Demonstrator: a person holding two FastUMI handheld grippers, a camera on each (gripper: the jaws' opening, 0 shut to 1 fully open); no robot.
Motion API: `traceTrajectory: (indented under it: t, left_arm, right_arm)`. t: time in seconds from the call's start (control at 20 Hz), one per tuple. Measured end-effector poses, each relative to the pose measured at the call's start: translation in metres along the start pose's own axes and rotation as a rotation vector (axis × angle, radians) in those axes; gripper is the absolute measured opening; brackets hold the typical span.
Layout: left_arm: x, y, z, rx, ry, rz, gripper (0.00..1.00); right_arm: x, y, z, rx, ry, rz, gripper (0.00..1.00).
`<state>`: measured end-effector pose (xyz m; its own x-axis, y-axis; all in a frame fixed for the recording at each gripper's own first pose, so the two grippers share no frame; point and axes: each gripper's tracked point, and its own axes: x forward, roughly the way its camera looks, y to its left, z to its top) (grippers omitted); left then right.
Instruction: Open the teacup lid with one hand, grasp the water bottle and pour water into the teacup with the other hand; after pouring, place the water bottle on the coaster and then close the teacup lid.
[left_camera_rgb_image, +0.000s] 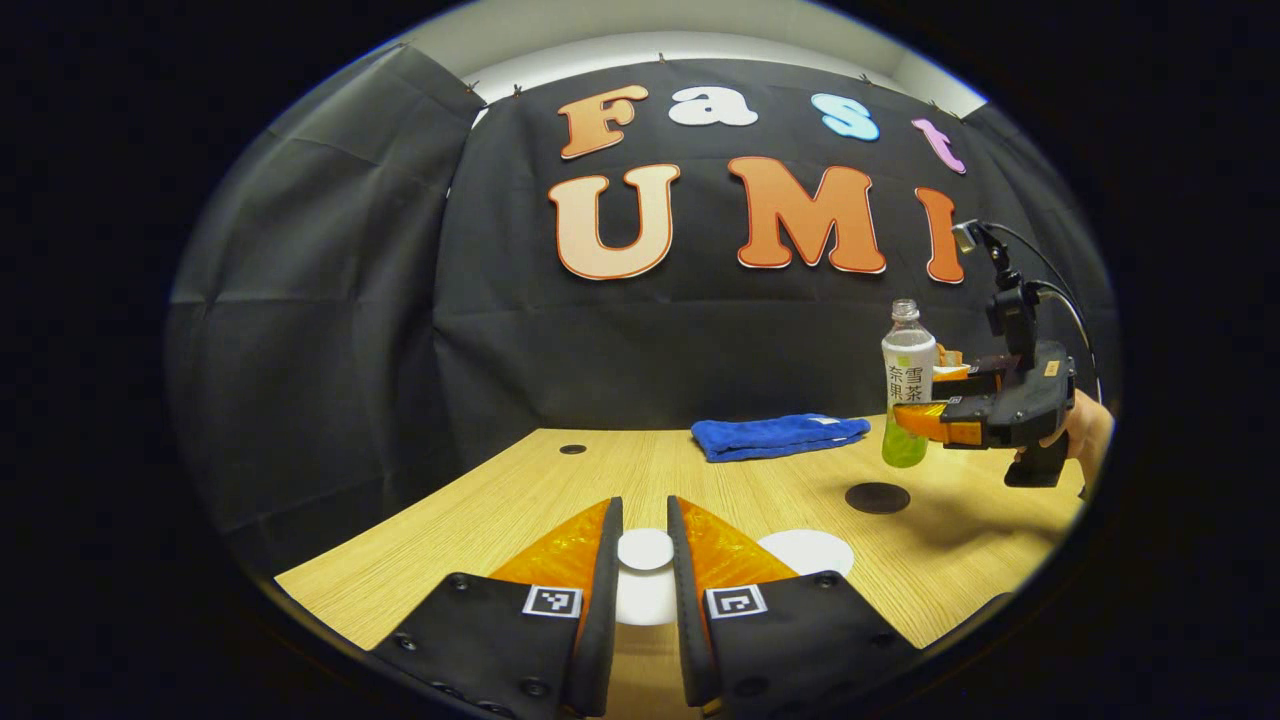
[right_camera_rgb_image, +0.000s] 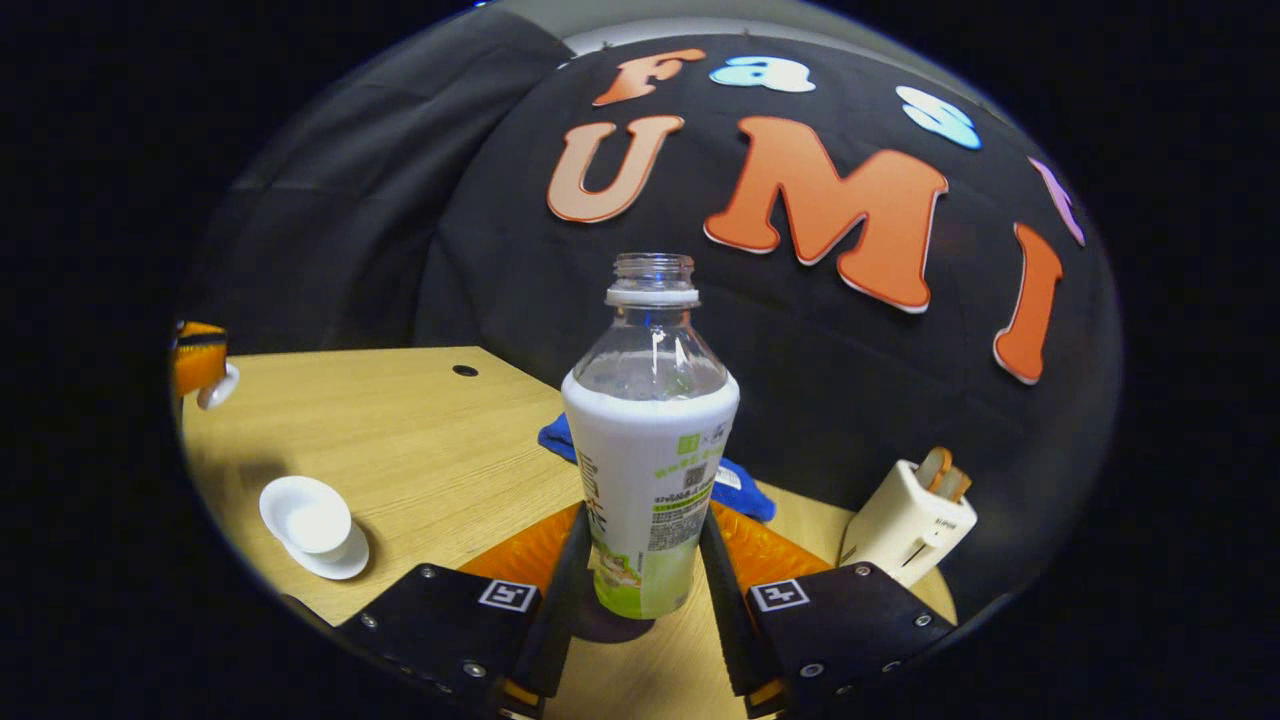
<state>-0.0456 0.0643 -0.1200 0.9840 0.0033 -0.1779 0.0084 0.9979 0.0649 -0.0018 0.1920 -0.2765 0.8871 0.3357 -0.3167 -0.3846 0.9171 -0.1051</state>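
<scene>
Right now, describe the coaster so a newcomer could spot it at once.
Start at the wooden table and find the folded blue cloth near the back wall. In front of it lies the coaster: a flat, dark, round disc, unlike the white teacup and saucer.

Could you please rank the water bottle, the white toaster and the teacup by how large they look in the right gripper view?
1. water bottle, though it sits nearest the camera, between the right gripper's jaws
2. white toaster
3. teacup, farther off, so its real size is unsure
</scene>
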Motion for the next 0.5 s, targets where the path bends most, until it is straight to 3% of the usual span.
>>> traceTrajectory:
  t: [0.25,0.5]
  left_arm:
    - [0.0,-0.006,0.001,0.011,0.005,-0.002,0.31]
    - [0.002,-0.017,-0.002,0.016,0.017,-0.015,0.31]
  right_arm:
    - [0.001,0.01,-0.01,0.179,0.061,0.039,0.63]
    - [0.001,0.014,-0.012,0.211,0.094,0.063,0.63]
